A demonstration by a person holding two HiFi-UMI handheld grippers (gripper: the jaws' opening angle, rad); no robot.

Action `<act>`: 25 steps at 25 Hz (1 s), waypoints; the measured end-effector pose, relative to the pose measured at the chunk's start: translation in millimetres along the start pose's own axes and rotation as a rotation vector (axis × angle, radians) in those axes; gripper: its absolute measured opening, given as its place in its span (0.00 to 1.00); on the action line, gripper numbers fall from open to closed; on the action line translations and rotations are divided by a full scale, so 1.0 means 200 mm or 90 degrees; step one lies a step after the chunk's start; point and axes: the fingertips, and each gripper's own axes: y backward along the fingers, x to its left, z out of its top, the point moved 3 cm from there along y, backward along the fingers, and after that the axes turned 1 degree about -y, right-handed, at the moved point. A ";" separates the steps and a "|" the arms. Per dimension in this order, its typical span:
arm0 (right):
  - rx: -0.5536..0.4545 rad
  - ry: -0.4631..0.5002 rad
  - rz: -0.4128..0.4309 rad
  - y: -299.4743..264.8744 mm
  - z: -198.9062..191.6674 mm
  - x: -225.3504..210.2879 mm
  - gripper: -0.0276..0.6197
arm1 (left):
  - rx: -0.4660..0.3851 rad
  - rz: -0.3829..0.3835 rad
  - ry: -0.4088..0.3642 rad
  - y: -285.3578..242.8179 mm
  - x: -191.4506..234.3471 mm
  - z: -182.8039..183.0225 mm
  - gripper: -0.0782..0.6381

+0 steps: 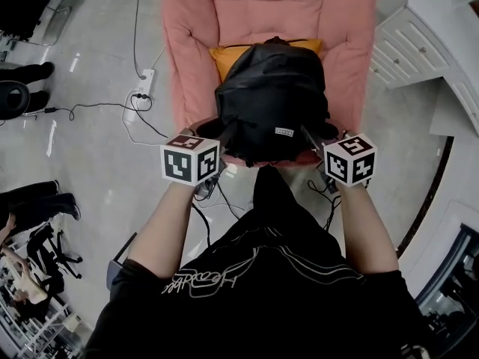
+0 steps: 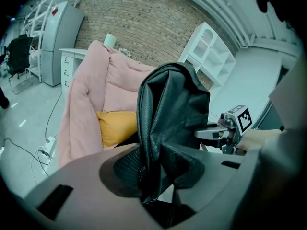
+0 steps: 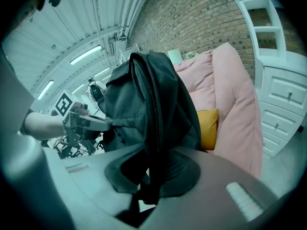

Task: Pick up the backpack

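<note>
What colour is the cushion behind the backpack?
The soft square cushion is mustard yellow, clearest in the left gripper view.

A pink armchair (image 1: 337,43) holds a yellow cushion (image 1: 224,54). A white power strip (image 1: 144,81) with black cables lies on the pale floor (image 1: 97,148) to its left. White drawers (image 1: 412,47) stand to its right.

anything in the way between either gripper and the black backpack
Nothing visible. The left gripper and right gripper are each shut on the black fabric backpack, one at each side, in front of the pink padded armchair with its yellow cushion.
</note>
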 end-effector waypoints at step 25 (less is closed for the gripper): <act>-0.093 0.081 0.010 0.66 0.17 0.61 0.12 | -0.129 -0.017 -0.085 0.82 -0.45 0.05 0.26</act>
